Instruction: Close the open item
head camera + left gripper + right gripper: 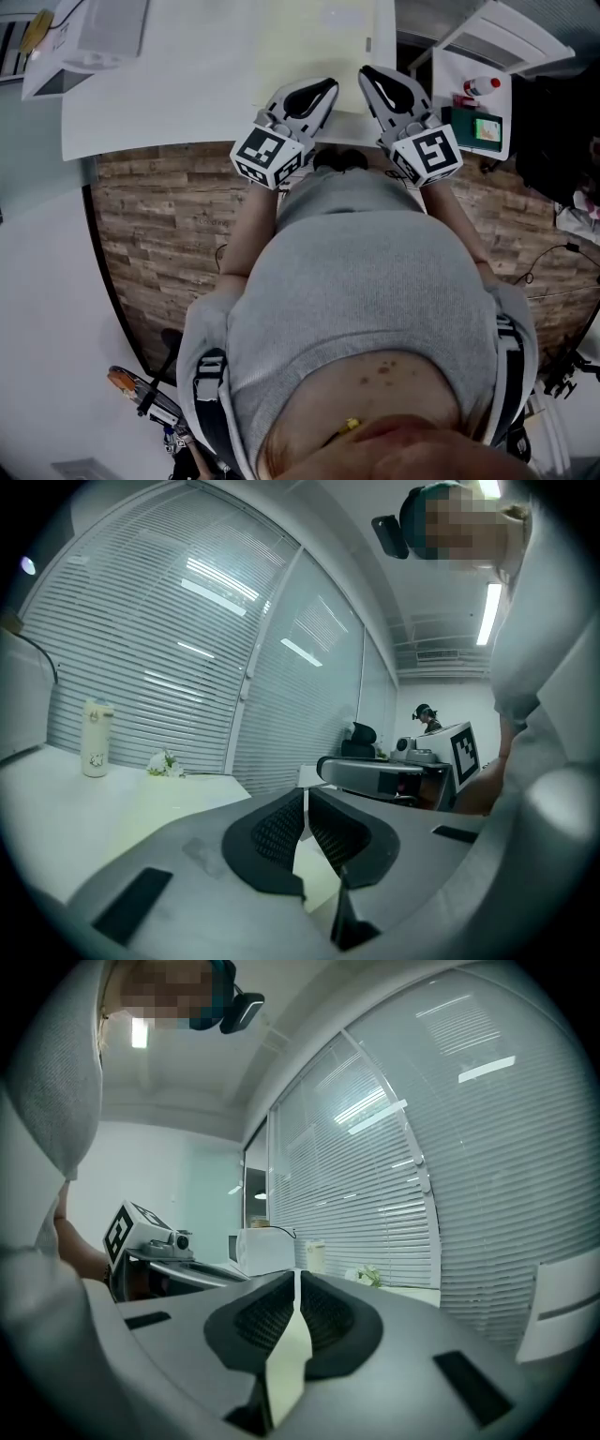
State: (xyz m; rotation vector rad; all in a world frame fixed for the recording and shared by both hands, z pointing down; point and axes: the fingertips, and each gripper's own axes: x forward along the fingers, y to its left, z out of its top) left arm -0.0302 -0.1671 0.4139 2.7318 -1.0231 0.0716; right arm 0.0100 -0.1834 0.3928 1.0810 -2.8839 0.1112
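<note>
Both tongs, left gripper (326, 90) and right gripper (369, 75), sit pinched shut and empty at the table (187, 103) edge, so pushing the open item closed looks wisest.

Head view downward, gripper views toward blinds (169, 649)

A cream bottle (96, 738) stands on the white desk (75, 808) before closed window blinds (187, 649), with white flowers (164, 763) near it, while a white side table (455, 75) carries a red-capped bottle (481, 86) and a green booklet (487, 130).
</note>
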